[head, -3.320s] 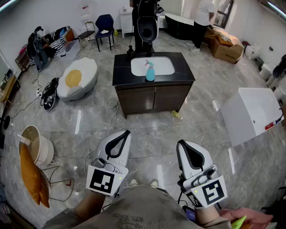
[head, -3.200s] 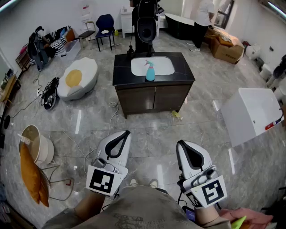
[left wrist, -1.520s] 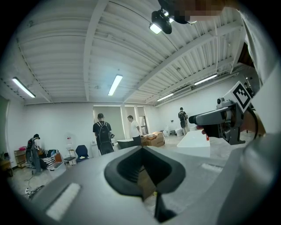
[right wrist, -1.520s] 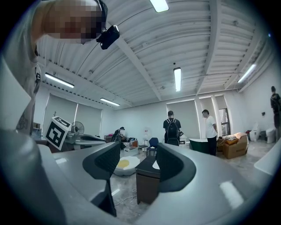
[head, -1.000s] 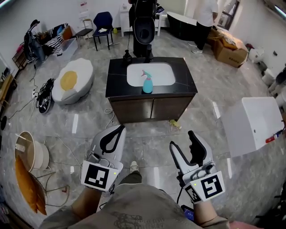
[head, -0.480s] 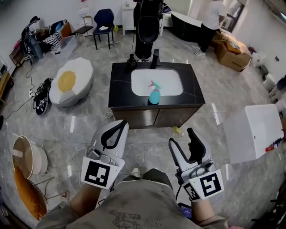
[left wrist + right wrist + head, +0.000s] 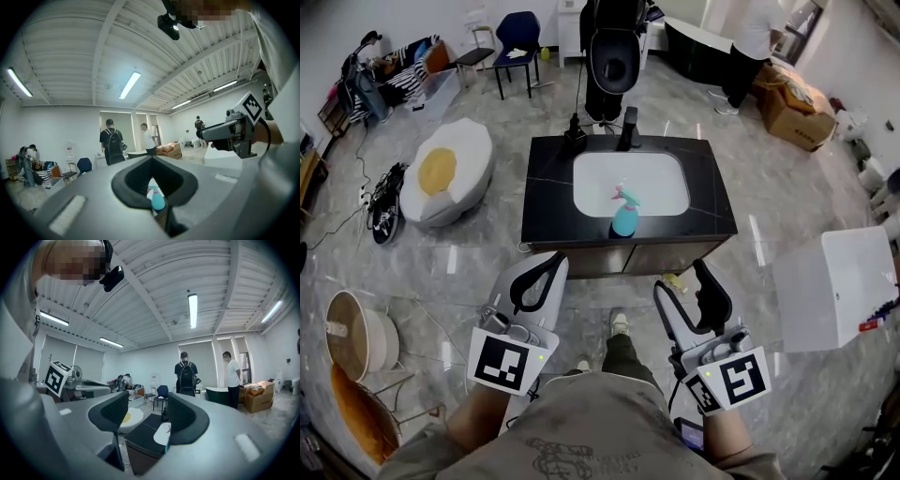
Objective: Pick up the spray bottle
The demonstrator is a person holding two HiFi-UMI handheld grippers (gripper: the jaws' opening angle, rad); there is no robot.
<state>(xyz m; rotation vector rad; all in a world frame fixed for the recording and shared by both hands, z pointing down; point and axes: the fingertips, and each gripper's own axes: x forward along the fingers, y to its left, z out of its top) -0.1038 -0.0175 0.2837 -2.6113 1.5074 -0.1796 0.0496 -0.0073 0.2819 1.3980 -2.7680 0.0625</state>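
A teal spray bottle (image 7: 624, 216) with a pink trigger stands upright at the front rim of the white sink basin (image 7: 652, 178) in a black-topped vanity (image 7: 551, 197). My left gripper (image 7: 548, 270) is shut and empty, held above the floor in front of the vanity. Its own view shows the bottle (image 7: 157, 200) far ahead, through the gap under the closed left gripper (image 7: 152, 159). My right gripper (image 7: 682, 281) is open and empty, level with the left. In the right gripper view the open right gripper (image 7: 147, 416) frames the vanity top (image 7: 143, 427); the right jaw hides most of the bottle.
A faucet (image 7: 628, 128) and a black dispenser (image 7: 574, 137) stand at the vanity's back edge, dark equipment (image 7: 614, 47) behind them. An egg-shaped cushion (image 7: 441, 173) lies left, a round basket (image 7: 356, 323) nearer left, a white box (image 7: 834, 286) right. A person (image 7: 759, 37) stands far back.
The person carrying the grippers has walked toward the vanity, which is now nearer. The right gripper, shut three seconds ago, has opened. The left gripper stays shut.
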